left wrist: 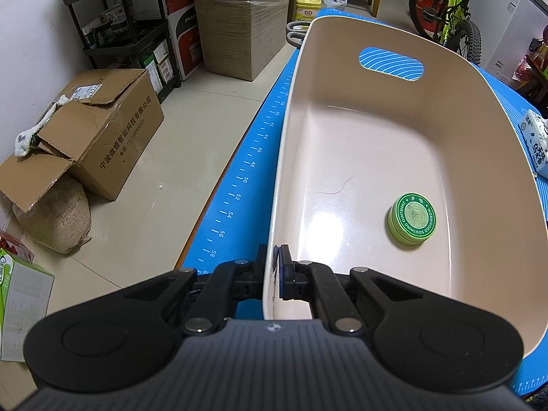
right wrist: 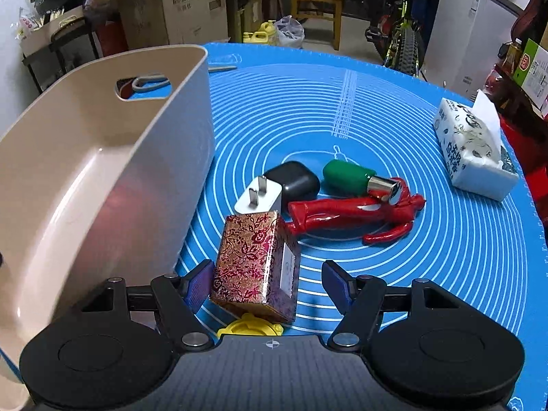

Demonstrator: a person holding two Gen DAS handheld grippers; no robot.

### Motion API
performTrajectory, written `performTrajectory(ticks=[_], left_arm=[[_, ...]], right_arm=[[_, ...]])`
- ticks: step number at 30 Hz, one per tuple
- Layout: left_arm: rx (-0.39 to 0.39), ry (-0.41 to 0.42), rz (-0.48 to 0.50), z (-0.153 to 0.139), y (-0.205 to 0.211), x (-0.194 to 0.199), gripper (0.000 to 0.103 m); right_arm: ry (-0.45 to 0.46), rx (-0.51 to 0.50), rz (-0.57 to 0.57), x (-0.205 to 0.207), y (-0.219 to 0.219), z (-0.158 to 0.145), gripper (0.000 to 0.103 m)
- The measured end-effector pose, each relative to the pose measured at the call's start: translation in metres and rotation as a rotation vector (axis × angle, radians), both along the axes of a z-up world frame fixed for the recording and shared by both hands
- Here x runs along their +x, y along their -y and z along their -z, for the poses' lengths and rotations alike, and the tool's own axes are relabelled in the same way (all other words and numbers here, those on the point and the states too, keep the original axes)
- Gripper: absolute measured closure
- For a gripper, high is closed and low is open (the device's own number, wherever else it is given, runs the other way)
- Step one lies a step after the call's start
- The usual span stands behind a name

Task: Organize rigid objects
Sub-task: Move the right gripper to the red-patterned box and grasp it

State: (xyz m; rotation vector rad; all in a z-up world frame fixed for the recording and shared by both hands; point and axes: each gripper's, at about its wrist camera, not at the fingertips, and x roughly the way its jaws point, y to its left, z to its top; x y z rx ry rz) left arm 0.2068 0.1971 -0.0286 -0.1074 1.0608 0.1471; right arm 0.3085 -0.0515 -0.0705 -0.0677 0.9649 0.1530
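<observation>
Black right tool straddles box.

Beige tub holding a green tin with white lettering; blue mat ringed with white lines; gold box with a red floral pattern; glossy red figure; black case; white charger; green capsule
</observation>
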Motion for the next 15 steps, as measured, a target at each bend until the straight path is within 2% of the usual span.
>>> performTrajectory(ticks=[7, 12, 15], left_arm=[[0.003, -0.001, -0.002, 0.0, 0.001, 0.0, 0.096], [0.004, -0.001, -0.002, 0.0, 0.002, 0.001, 0.096], [0.003, -0.002, -0.002, 0.0, 0.002, 0.001, 0.096]], right_arm=[[0.015, 0.007, 0.017, 0.008, -0.002, 0.01, 0.032], [0.004, 0.023, 0.021, 0.013, -0.004, 0.017, 0.053], [0.006, 0.028, 0.024, 0.013, -0.003, 0.017, 0.057]])
